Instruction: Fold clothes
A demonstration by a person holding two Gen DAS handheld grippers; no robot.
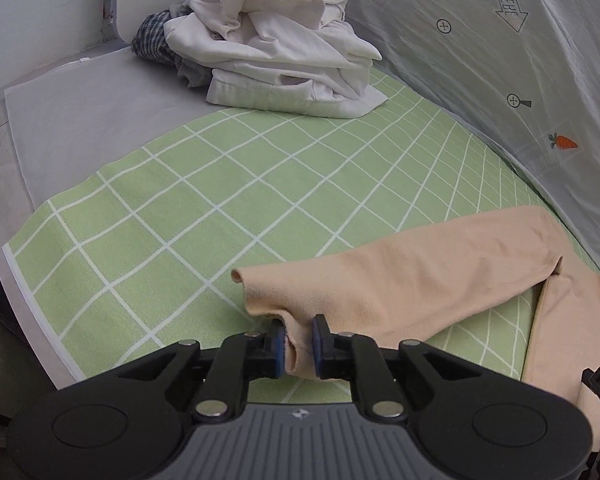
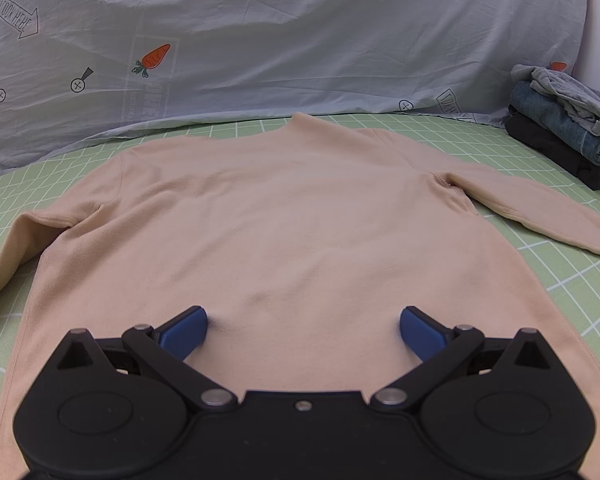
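A peach long-sleeved top [image 2: 292, 216] lies flat on the green checked mat [image 2: 560, 280], neck toward the pillow. My right gripper [image 2: 303, 326] is open wide, low over the top's lower body, with nothing between its blue fingers [image 2: 184, 330]. In the left wrist view, the top's sleeve [image 1: 412, 276] lies across the mat [image 1: 204, 216]. Its cuff end sits slack between the fingers of my left gripper [image 1: 298, 338]. The jaws stand a little apart and do not clamp the cloth.
A heap of white and checked clothes [image 1: 280, 40] sits at the mat's far end, on a grey sheet [image 1: 80, 120]. A grey printed pillow [image 2: 300, 40] runs along the back. Folded dark and denim clothes [image 2: 564, 128] are stacked at the right.
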